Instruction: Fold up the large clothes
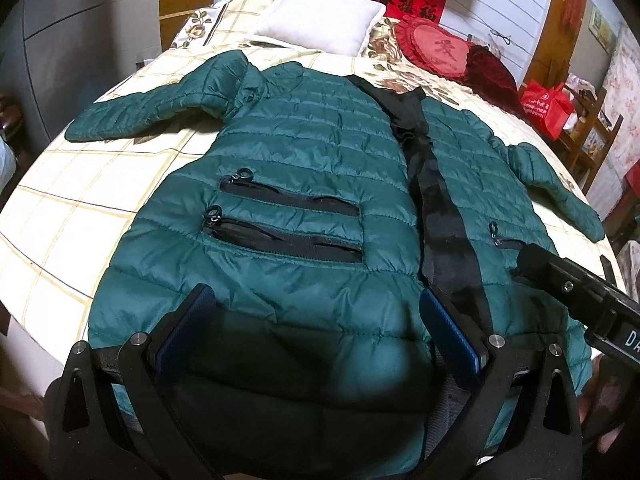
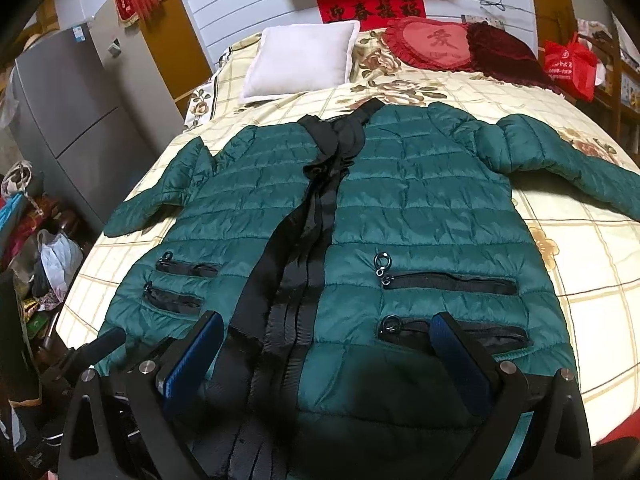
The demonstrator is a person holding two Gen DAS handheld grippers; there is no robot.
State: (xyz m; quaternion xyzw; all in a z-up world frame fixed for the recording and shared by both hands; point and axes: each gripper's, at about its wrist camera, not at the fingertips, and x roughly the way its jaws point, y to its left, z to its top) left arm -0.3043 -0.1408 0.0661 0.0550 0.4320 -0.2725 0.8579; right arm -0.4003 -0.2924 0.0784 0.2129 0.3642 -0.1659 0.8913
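A dark green quilted jacket (image 1: 300, 152) lies front up and spread flat on the bed, with a black placket (image 1: 432, 200) down its middle and zipped pockets (image 1: 288, 216) on both sides. Both sleeves (image 1: 132, 116) stretch outward. My left gripper (image 1: 316, 300) is open above the hem, left of the placket, blue pads (image 1: 188, 328) wide apart. My right gripper (image 2: 326, 324) is also open, above the jacket (image 2: 420, 200) near the hem, one finger over a lower pocket (image 2: 452, 336). Neither holds cloth. The right tool's black body (image 1: 568, 292) shows in the left wrist view.
The checked floral bedsheet (image 2: 592, 272) surrounds the jacket. A white pillow (image 2: 304, 60), a red heart cushion (image 2: 432, 40) and a dark red cushion (image 2: 500, 52) sit at the headboard. A red bag (image 2: 568, 64) stands right of the bed; a grey cabinet (image 2: 72, 112) and floor clutter (image 2: 52, 260) lie left.
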